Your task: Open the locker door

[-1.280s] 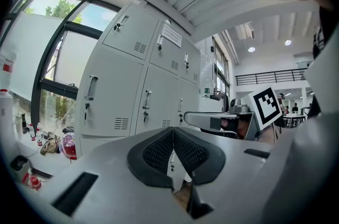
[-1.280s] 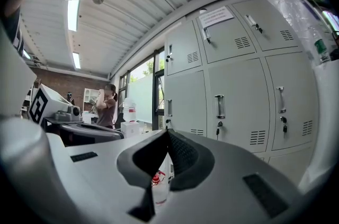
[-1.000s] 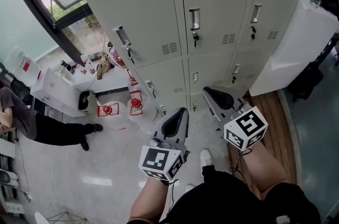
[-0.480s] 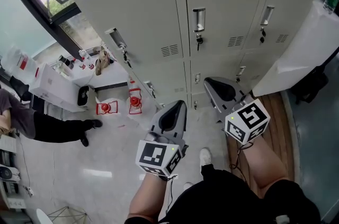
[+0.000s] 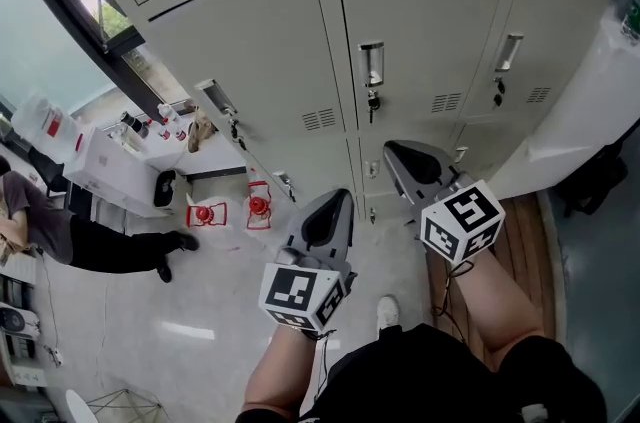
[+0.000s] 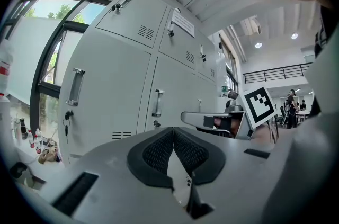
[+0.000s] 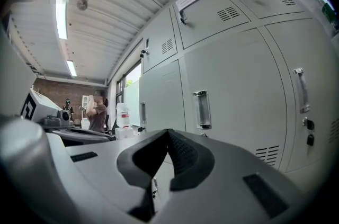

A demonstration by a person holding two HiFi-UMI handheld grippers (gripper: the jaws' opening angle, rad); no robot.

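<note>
A bank of pale grey lockers (image 5: 260,41) stands in front of me, all doors closed. The middle door (image 5: 430,21) carries a chrome handle (image 5: 371,64) with a key (image 5: 372,102) hanging under it. In the right gripper view that handle (image 7: 202,109) lies just right of the jaws. My left gripper (image 5: 338,196) is shut and empty, short of the lockers; its pads meet (image 6: 172,131). My right gripper (image 5: 393,148) is also shut and empty (image 7: 168,132), level and below the middle handle, apart from the door.
Neighbouring doors have their own handles (image 5: 218,98) (image 5: 508,53). A seated person (image 5: 60,236) and a white table with bottles (image 5: 115,166) are at the left by the window. Red items (image 5: 205,212) lie on the floor. A white covered bulk (image 5: 590,111) stands at the right.
Both grippers have moved closer to the lockers, and the doors appear larger and lower in the head view. The jaws stay shut.
</note>
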